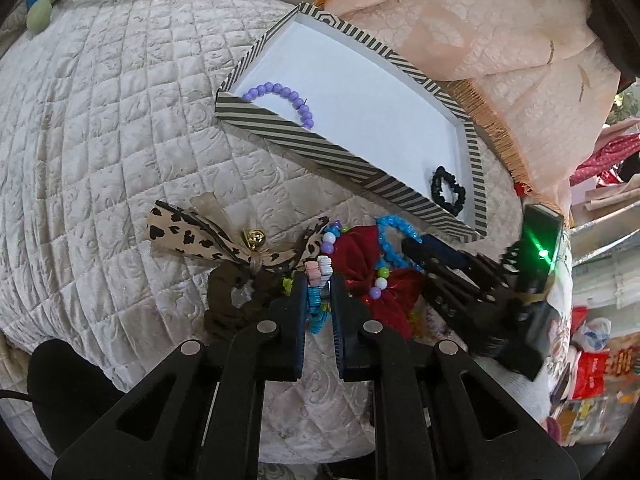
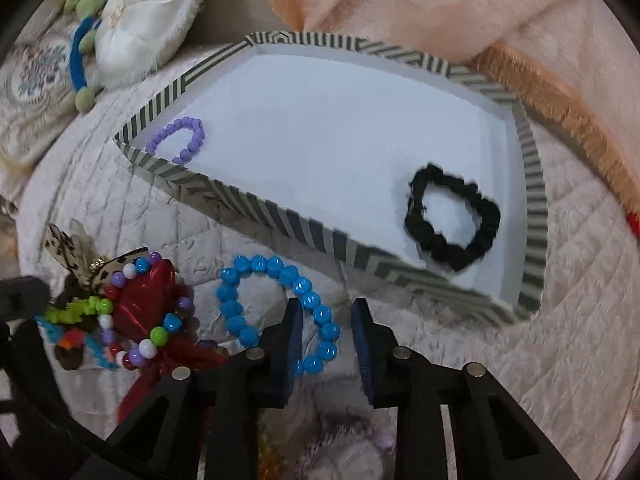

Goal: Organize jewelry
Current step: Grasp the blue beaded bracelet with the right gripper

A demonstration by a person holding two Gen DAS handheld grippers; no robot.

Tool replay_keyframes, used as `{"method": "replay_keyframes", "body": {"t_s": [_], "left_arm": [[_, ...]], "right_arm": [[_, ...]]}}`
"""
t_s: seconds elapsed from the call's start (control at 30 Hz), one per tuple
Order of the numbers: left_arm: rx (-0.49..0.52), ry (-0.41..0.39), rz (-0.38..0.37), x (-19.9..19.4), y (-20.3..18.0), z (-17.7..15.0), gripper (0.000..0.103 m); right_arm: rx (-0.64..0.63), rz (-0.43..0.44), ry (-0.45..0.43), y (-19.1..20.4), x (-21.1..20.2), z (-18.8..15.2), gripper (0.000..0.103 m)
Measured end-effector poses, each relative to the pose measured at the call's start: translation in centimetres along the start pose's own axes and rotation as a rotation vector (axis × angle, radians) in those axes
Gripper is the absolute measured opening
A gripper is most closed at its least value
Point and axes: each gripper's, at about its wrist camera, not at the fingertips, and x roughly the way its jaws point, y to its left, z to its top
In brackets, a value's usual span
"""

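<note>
Left wrist view: our left gripper [image 1: 320, 280] has its fingers drawn narrow and pinched on a disc-bead bracelet [image 1: 319, 276], pink/white at top, blue lower down, right in the pile of accessories on the quilted bedspread [image 1: 100, 140]. Just left of it lie a leopard-print bow [image 1: 192, 236] w/ a gold bell [image 1: 254, 239] and a brown scrunchie [image 1: 228, 296]. To the right, a red bow [image 1: 360, 248] w/ a mixed-colour bead bracelet [image 1: 329, 240] draped on it. The right gripper [image 1: 432, 248] shows at the right side, by the blue bead bracelet [image 1: 394, 236]. Behind the pile sits the striped box [image 1: 304, 140], holding a purple bead bracelet [image 1: 286, 98] at its left end and a black scrunchie [image 1: 448, 192] at its right end.

Right wrist view: our right gripper [image 2: 326, 312] is wide apart, holding nothing. Its left finger sits inside the blue bead bracelet [image 2: 280, 312] loop, the right finger outside it; contact unclear. The bracelet lies on the bedspread [image 2: 560, 340] just in front of the box [image 2: 280, 208]. Black scrunchie [image 2: 452, 220] and purple bracelet [image 2: 178, 140] are in the box, well apart. Red bow [image 2: 144, 300] and the rest of the pile are at left. A peach blanket [image 2: 440, 8] lies behind the box.
</note>
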Motion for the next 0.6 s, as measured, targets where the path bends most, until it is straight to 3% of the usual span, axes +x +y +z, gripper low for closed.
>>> {"method": "replay_keyframes", "body": {"t_s": [0.03, 0.1, 0.6], "left_arm": [[0.002, -0.002, -0.001, -0.2, 0.0, 0.0, 0.010], [0.003, -0.008, -0.002, -0.4, -0.1, 0.0, 0.010], [0.033, -0.051, -0.016, -2.7, -1.0, -0.8, 0.010]], "right_arm": [[0.003, 0.000, -0.002, 0.0, -0.1, 0.1, 0.012], [0.019, 0.013, -0.015, -0.2, -0.5, 0.3, 0.008], [0.024, 0.051, -0.135, -0.1, -7.9, -0.9, 0.008]]}}
